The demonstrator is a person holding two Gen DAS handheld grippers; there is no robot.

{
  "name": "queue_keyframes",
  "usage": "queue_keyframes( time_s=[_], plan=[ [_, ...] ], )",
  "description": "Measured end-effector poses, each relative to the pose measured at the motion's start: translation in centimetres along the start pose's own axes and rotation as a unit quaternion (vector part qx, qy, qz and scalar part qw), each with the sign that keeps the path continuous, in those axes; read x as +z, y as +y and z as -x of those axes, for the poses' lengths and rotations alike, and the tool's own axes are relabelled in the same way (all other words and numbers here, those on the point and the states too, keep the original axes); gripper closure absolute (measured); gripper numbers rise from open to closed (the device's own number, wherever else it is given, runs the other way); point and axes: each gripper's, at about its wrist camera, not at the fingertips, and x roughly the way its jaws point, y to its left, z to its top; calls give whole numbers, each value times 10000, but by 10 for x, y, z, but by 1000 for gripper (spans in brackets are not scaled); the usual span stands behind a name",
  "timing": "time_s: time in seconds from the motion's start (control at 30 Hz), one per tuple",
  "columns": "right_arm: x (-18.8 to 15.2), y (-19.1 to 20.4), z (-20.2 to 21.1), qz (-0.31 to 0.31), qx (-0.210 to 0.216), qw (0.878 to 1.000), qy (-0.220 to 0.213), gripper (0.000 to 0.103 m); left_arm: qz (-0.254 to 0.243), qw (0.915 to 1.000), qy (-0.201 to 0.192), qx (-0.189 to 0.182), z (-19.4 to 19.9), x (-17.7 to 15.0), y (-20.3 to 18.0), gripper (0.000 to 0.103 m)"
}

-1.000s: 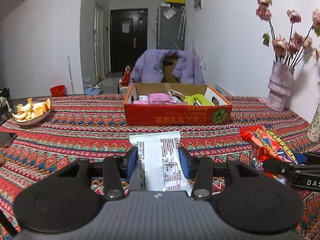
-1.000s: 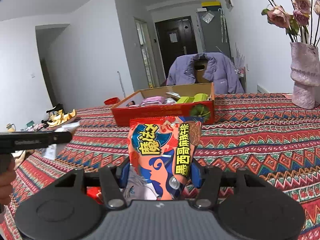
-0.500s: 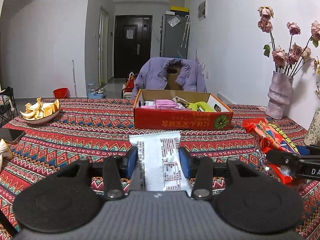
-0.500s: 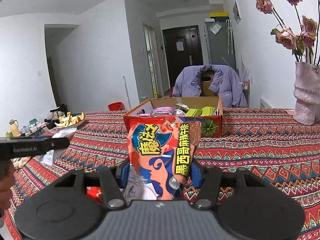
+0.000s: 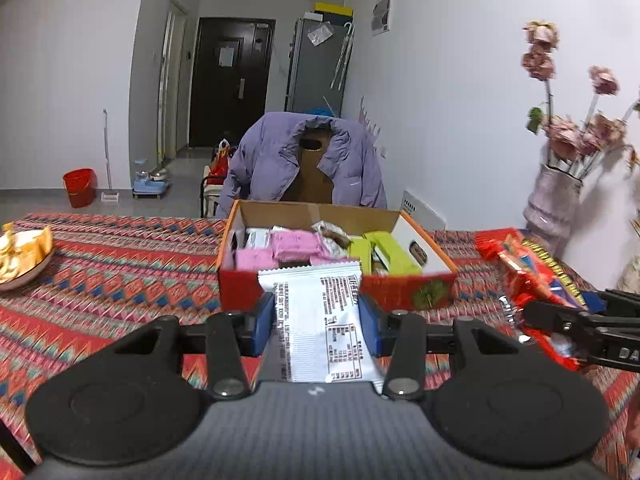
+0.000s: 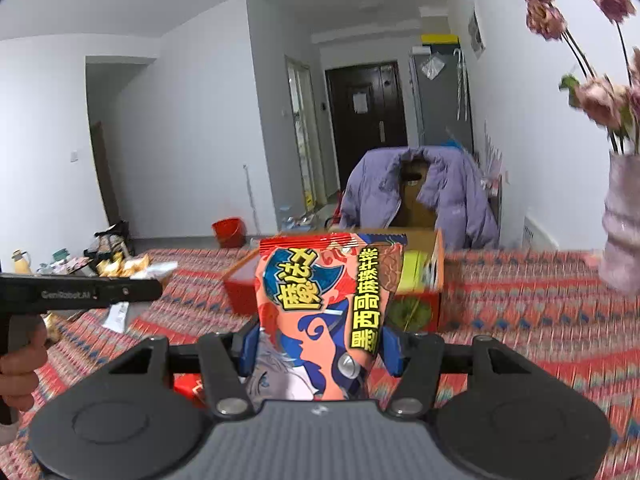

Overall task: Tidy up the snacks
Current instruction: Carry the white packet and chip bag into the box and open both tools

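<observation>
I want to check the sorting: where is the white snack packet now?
In the left wrist view, the white snack packet is clamped in the left gripper, just before the red cardboard box.

Box front (image 6: 416, 312) behind the red packet (image 6: 324, 312); vase (image 6: 622, 256) blurred, edge-cropped.

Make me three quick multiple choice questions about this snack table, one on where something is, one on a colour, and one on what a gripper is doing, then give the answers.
1. Where is the purple jacket?
A. on the chair behind the box
B. inside the box
C. under the vase

2. What colour is the outside of the box?
A. blue
B. red
C. white

3. What is the left gripper doing?
A. hanging open
B. pinching the vase
C. clamped on a white packet

Answers:
1 A, it is draped over the chair beyond the box.
2 B, its front wall is red.
3 C, the white packet sits pinched between both pads.
</observation>
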Motion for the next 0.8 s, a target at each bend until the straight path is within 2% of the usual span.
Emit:
queue_keyframes(
  time_s=[0.13,0.3,0.4,0.53,0.63,0.67,0.77,0.8],
  plan=[
    [30,-17,-44,101,-57,9999,-20,46,313,9984,440,-158,-67,33,4,58],
    [63,-45,-130,213,-206,9991,287,46,288,9966,721,-262,-141,60,-17,58],
    [70,-65,-178,-72,-69,9982,589,46,374,9960,809,-92,-180,70,-25,58],
    [61,-75,-227,-4,-333,9959,841,46,459,9945,946,-20,-220,76,-27,58],
    [48,-81,-249,17,-417,9937,1044,36,446,9938,1015,-65,-238,76,-29,58],
    [44,-81,-251,20,-413,9933,1081,30,414,9939,1024,-74,-242,75,-30,58],
    [38,-86,-248,-33,-486,9943,950,17,375,9935,1072,-125,-253,73,-33,58],
    [40,-89,-245,-80,-536,9946,882,17,379,9932,1091,-130,-256,72,-34,58]
  ],
)
